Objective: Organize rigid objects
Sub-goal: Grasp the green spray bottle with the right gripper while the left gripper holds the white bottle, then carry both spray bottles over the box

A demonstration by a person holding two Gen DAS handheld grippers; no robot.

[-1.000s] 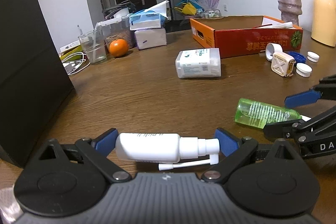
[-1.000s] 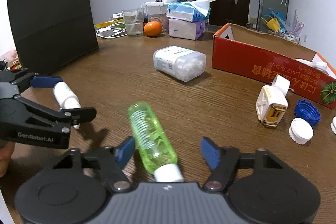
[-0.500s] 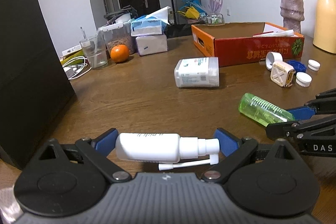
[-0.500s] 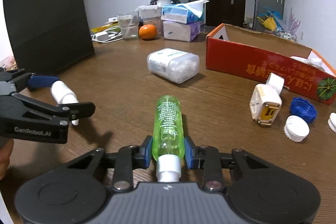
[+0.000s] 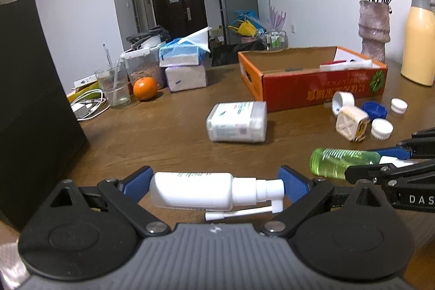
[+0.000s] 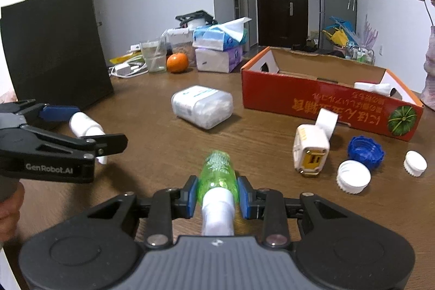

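Right wrist view: my right tool (image 6: 217, 197) clamps the green bottle (image 6: 217, 173); my left tool (image 5: 214, 185) grips the white spray bottle (image 5: 195, 189) lengthwise. Both are lifted; next, carry them over the counter (image 5: 163, 137) into the orange box (image 5: 312, 80).

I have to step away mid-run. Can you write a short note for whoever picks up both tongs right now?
Left tongs: shut end to end on the white spray bottle, held crosswise.
Right tongs: shut on the green bottle near its white cap, the bottle pointing forward.
Orange box: open, ahead on the right, with a few things already inside.
Still on the table: the cotton swab tub, white charger, blue cap, two white caps and a tape roll.
Done: both bottles gripped.
Left: probably drop both into the box, then gather the loose items.
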